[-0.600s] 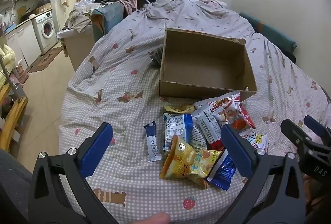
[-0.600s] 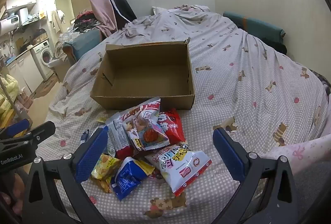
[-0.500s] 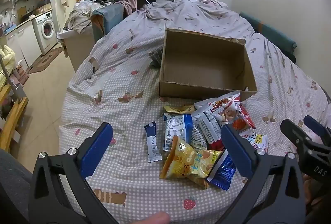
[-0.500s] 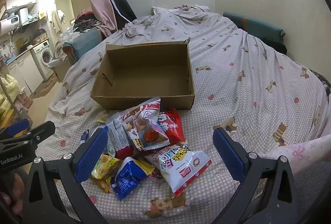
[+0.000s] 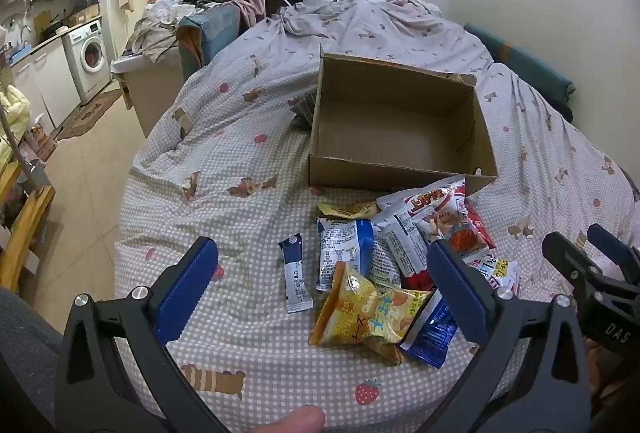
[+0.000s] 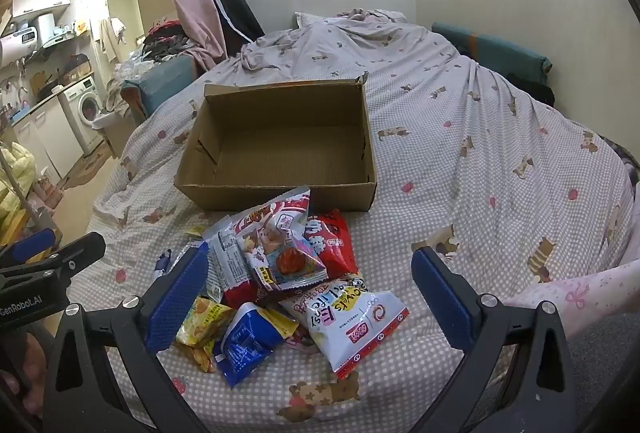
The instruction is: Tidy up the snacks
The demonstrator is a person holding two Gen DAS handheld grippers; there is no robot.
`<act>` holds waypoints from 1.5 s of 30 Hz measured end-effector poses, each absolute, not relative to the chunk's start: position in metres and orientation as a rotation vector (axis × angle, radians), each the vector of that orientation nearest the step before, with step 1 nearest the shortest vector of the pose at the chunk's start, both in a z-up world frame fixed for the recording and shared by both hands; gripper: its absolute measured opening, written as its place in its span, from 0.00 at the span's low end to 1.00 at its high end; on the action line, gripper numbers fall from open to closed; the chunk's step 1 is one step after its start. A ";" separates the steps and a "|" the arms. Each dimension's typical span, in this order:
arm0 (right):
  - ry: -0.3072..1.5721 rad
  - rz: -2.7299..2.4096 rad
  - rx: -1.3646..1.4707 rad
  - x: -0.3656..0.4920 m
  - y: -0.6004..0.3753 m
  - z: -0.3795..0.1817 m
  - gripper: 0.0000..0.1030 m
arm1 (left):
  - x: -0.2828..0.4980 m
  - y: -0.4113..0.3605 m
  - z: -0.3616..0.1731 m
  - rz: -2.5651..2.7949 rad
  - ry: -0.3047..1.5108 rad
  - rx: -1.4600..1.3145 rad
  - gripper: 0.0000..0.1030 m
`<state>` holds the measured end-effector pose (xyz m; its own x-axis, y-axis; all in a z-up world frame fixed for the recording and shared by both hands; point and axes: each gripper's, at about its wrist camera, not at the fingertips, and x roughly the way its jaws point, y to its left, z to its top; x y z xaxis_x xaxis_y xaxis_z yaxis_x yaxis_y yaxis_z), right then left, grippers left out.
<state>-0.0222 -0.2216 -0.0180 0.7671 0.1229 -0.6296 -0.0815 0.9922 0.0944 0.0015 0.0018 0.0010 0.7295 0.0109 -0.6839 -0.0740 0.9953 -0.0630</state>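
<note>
Lying in a loose heap on the checked bedspread (image 6: 460, 193), the snack packets (image 6: 280, 273) are all outside the empty cardboard box (image 6: 280, 137), which stands just beyond them with its open top up. No packet is in the box yet, so I judge that the sorting is only at its start.

From the right gripper (image 6: 310, 293) the heap is directly ahead and slightly toward its left jaw. The white packet with red edge (image 6: 352, 317) lies nearest, in the gap between the two jaws, its long axis running diagonally from the left jaw side away toward the right. A blue packet (image 6: 244, 345) and a yellow chip packet (image 6: 200, 321) are beside the left jaw, partly hidden behind it. Further on, a pink-white packet (image 6: 280, 245) lies on top of a red packet (image 6: 332, 241), close to the box wall.

From the left gripper (image 5: 320, 285) the heap is ahead but shifted toward its right jaw. The yellow chip packet is between the jaws, near the right one. A small blue-white sachet (image 5: 296, 277) lies apart from the heap, nearly in the middle of the gap, with its long axis pointing away from the jaws.

Both grippers hover above the bedspread with jaws wide apart and holding nothing. The right one seems better placed for the white packet; the left one for the sachet.
</note>
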 end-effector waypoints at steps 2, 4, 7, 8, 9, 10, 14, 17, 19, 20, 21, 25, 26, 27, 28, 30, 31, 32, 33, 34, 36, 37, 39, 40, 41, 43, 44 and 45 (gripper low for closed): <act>0.688 0.111 0.063 -0.022 -0.221 -0.018 1.00 | 0.001 0.002 0.001 0.046 0.751 -0.089 1.00; 0.688 0.110 0.062 -0.022 -0.221 -0.018 1.00 | 0.002 0.002 0.001 0.047 0.752 -0.087 1.00; 0.688 0.110 0.062 -0.022 -0.221 -0.018 1.00 | 0.002 0.001 -0.001 0.046 0.753 -0.087 1.00; 0.688 0.110 0.061 -0.022 -0.221 -0.019 1.00 | 0.002 0.001 -0.001 0.046 0.753 -0.087 1.00; 0.689 0.110 0.061 -0.022 -0.221 -0.019 1.00 | 0.001 0.001 -0.001 0.045 0.752 -0.088 1.00; 0.689 0.110 0.061 -0.022 -0.221 -0.019 1.00 | 0.002 0.001 -0.001 0.045 0.752 -0.088 1.00; 0.689 0.109 0.060 -0.022 -0.221 -0.019 1.00 | 0.002 0.001 -0.001 0.046 0.752 -0.088 1.00; 0.689 0.109 0.060 -0.022 -0.221 -0.019 1.00 | 0.002 0.001 -0.001 0.046 0.752 -0.088 1.00; 0.689 0.109 0.060 -0.022 -0.221 -0.019 1.00 | 0.002 0.001 -0.001 0.046 0.752 -0.087 1.00; 0.690 0.109 0.060 -0.022 -0.221 -0.019 1.00 | 0.002 0.001 -0.001 0.046 0.753 -0.087 1.00; 0.689 0.109 0.060 -0.022 -0.221 -0.019 1.00 | 0.002 0.001 -0.001 0.046 0.753 -0.087 1.00; 0.688 0.109 0.059 -0.022 -0.221 -0.020 1.00 | 0.002 0.001 -0.001 0.046 0.753 -0.088 1.00; 0.689 0.109 0.058 -0.022 -0.221 -0.020 1.00 | 0.002 0.001 -0.001 0.046 0.753 -0.087 1.00; 0.690 0.109 0.058 -0.022 -0.222 -0.020 1.00 | 0.002 0.001 -0.001 0.046 0.753 -0.087 1.00; 0.690 0.109 0.059 -0.022 -0.222 -0.020 1.00 | 0.002 0.001 -0.001 0.046 0.754 -0.088 1.00; 0.690 0.109 0.059 -0.022 -0.222 -0.020 1.00 | 0.001 0.001 -0.001 0.047 0.752 -0.087 1.00; 0.690 0.108 0.059 -0.022 -0.222 -0.020 1.00 | 0.002 0.001 -0.001 0.047 0.752 -0.087 1.00; 0.690 0.109 0.058 -0.021 -0.222 -0.020 1.00 | 0.002 0.001 -0.001 0.047 0.752 -0.086 1.00; 0.689 0.108 0.058 -0.022 -0.222 -0.020 1.00 | 0.001 0.001 -0.001 0.046 0.752 -0.087 1.00; 0.690 0.108 0.057 -0.022 -0.222 -0.020 1.00 | 0.002 0.001 -0.001 0.045 0.753 -0.089 1.00; 0.691 0.109 0.058 -0.022 -0.222 -0.020 1.00 | 0.001 0.001 -0.001 0.047 0.752 -0.085 1.00; 0.690 0.109 0.058 -0.022 -0.222 -0.020 1.00 | 0.002 0.000 -0.002 0.048 0.752 -0.083 1.00; 0.688 0.109 0.057 -0.022 -0.222 -0.019 1.00 | 0.002 0.001 -0.001 0.047 0.753 -0.086 1.00; 0.688 0.108 0.057 -0.022 -0.222 -0.019 1.00 | 0.002 0.001 -0.001 0.047 0.753 -0.086 1.00; 0.690 0.108 0.058 -0.022 -0.222 -0.019 1.00 | 0.002 0.001 -0.001 0.047 0.753 -0.086 1.00; 0.690 0.108 0.058 -0.022 -0.222 -0.019 1.00 | 0.002 0.001 -0.002 0.048 0.754 -0.086 1.00; 0.690 0.108 0.058 -0.022 -0.222 -0.019 1.00 | 0.001 0.001 -0.002 0.047 0.754 -0.087 1.00; 0.690 0.109 0.057 -0.022 -0.222 -0.019 1.00 | 0.001 0.001 -0.003 0.046 0.755 -0.087 1.00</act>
